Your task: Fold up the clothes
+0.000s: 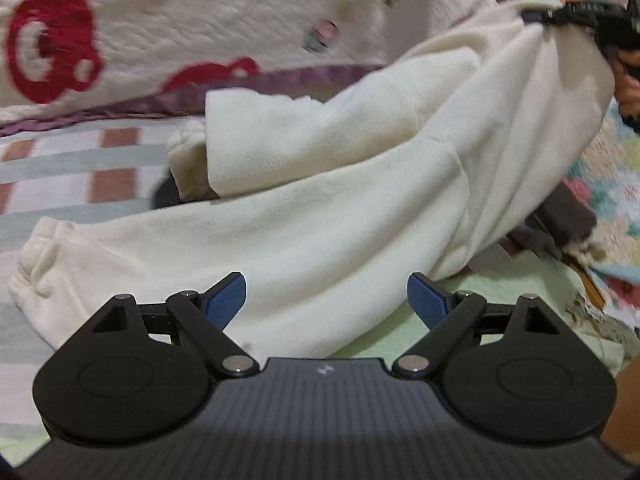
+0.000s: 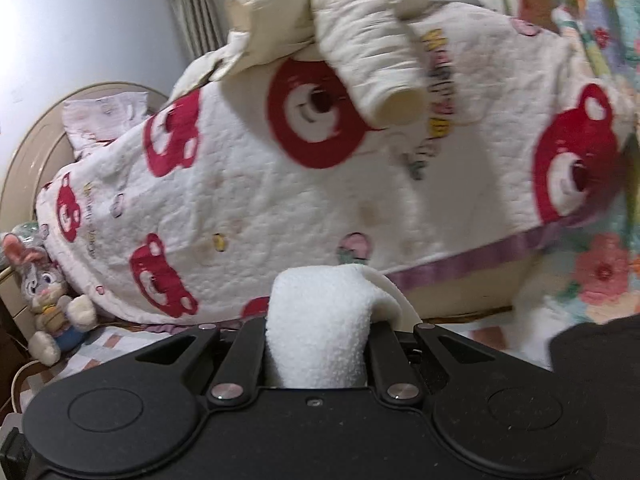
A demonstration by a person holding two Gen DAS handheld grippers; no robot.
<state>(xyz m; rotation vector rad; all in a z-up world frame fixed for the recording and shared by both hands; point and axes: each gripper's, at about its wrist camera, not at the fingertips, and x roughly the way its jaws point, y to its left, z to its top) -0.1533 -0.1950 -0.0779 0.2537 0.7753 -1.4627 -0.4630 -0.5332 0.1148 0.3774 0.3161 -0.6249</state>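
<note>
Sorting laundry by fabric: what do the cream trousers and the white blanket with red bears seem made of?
Cream trousers: probably soft fleece or brushed cotton, matte, with a fuzzy nap and gathered cuffs. White blanket with red bears: seemingly quilted cotton, its surface puckered, with a shinier purple ribbon edge.

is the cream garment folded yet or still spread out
Not folded: the cream garment lies loosely draped, one end lifted by the right gripper. The left gripper is open, empty.
</note>
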